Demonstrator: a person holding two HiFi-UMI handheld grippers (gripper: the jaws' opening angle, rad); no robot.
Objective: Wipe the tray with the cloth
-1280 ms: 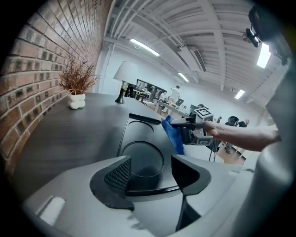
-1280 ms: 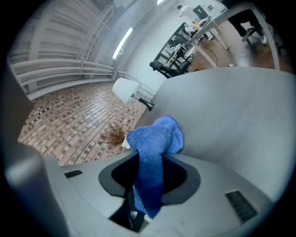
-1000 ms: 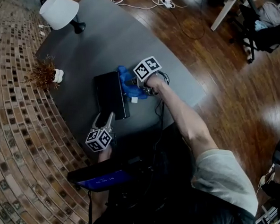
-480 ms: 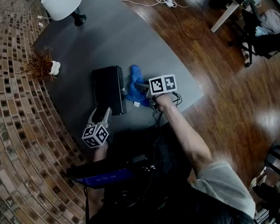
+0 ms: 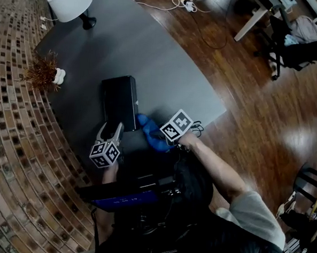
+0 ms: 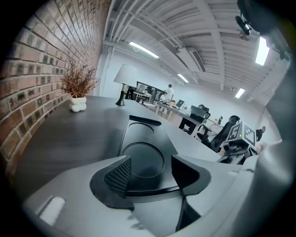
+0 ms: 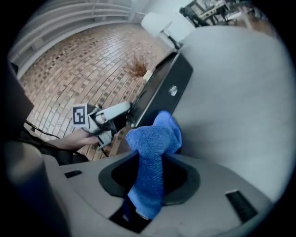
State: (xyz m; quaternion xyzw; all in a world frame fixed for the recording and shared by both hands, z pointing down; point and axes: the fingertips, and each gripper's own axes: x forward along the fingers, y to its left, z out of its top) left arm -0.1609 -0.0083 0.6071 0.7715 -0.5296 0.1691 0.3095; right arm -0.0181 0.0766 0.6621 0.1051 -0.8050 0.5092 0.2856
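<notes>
Step in hand: getting cloth to tray; wiping looks not yet begun. R gripper (image 7: 150,172) is pinched on the blue cloth (image 7: 155,139), just right of the tray (image 5: 119,100) near corner. L gripper (image 6: 151,172) has jaws wide, tray's near rim btwn them, unclamped. Next: lay cloth on tray, sweep toward far end. Lamp (image 5: 68,1) & dried plant (image 5: 44,73) sit far left, well apart; nothing blocks.

Open grey table (image 5: 168,59) beyond the tray (image 5: 119,102); lamp (image 5: 69,0) and plant (image 5: 43,73) along the brick wall (image 5: 13,141).
</notes>
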